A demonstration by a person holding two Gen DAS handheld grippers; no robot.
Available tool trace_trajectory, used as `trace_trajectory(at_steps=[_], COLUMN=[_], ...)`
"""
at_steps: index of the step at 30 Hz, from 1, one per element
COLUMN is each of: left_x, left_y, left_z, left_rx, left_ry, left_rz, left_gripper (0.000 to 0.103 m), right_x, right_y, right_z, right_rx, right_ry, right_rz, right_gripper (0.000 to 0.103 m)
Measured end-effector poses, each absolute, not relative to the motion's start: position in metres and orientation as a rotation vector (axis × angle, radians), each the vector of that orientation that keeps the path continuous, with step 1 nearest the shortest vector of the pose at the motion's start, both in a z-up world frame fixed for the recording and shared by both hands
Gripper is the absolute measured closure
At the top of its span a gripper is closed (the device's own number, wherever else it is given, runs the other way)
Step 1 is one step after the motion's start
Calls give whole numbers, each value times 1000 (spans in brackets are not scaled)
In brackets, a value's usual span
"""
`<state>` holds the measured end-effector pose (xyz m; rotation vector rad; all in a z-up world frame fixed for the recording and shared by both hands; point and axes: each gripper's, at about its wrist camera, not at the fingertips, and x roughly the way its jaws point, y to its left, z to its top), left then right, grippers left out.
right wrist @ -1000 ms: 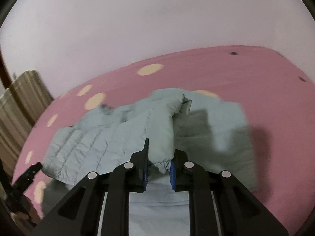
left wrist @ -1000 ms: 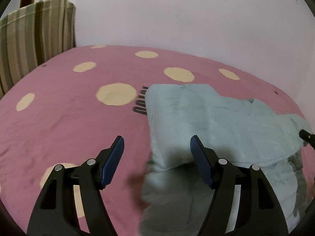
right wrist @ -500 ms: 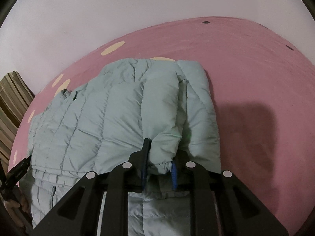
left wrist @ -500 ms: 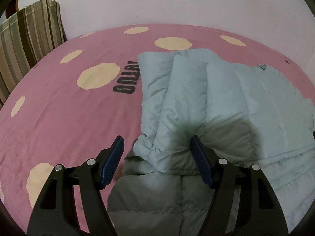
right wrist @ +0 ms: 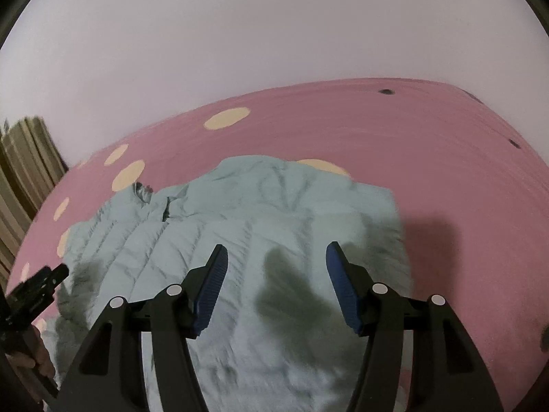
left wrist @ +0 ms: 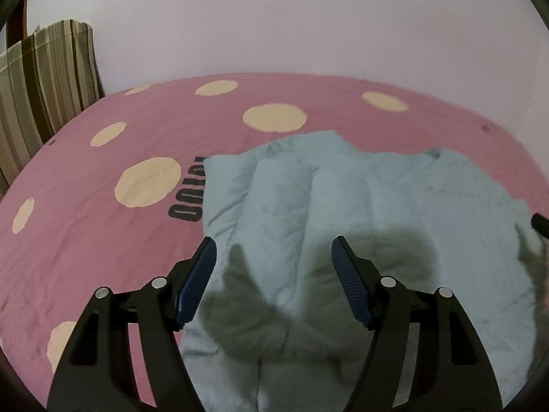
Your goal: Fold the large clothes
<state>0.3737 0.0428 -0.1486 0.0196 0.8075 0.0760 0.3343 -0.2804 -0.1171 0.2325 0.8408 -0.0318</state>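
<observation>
A pale green quilted jacket (left wrist: pixel 360 213) lies folded over itself on a pink bedsheet with cream dots (left wrist: pixel 103 240). My left gripper (left wrist: pixel 272 250) hovers above the jacket's left part, open, nothing between its blue pads. In the right wrist view the same jacket (right wrist: pixel 240 226) spreads below my right gripper (right wrist: pixel 276 257), whose jaws are opening with nothing held between them; the fabric lies flat beneath. The left gripper (right wrist: pixel 37 285) shows at the left edge of that view, and the right gripper's tip (left wrist: pixel 540 223) peeks in at the left view's right edge.
A striped cushion (left wrist: pixel 44 82) stands at the bed's far left against the white wall (left wrist: pixel 308 17). Black lettering (left wrist: pixel 188 202) is printed on the sheet beside the jacket. Bare pink sheet (right wrist: pixel 463 189) stretches to the right of the jacket.
The right gripper let go of the jacket edge it pinched and its jaws spread apart. The folded layer now lies flat. The left gripper shifted over the jacket, staying open.
</observation>
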Motion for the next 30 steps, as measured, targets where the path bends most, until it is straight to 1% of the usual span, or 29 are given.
trace_trajectory(at_steps=[4,7,8,10,13,18,20,23,24,25,26,27,30], left_x=[396,402,403,404,399,391,404,424,428,428,428,429,419], left_y=[45,48,50,53,53,59,57,59,59,59,60,60,58], left_z=[-177,-192,-196,-199,-186,-150,-153,-184,-197,-202,-204,-202,-184], left_rx=[44,33,25,7,19,-46,-32,-14,-10,-7,-8,-8,10], left_ry=[902,946,956,958,946,821,838,961,995,995,985,983,946], left_rz=[156,154,148,140,145,150,143,159,146,149,157,159,164], left_gripper=[34,32,32,32,34,34,34,33,30,25,24,24,30], right_x=[358,370,369,371,368,364,375,389,393,395,397,396,387], right_y=[-262,-264,-263,-260,-261,-253,-247,-239,-239,-240,-239,-238,-238], right_z=[-142,-177,-179,-179,-166,-146,-147,-161,-169,-178,-181,-181,-165], right_rx=[138,142,134,112,115,143,136,115,117,123,117,110,97], right_ry=[895,1008,1005,999,983,924,931,975,1002,1026,1028,1023,993], right_rz=[-38,-35,-34,-37,-44,-32,-24,-37,-33,-28,-27,-27,-28], right_gripper=[44,43,43,43,43,43,43,43,42,41,41,41,42])
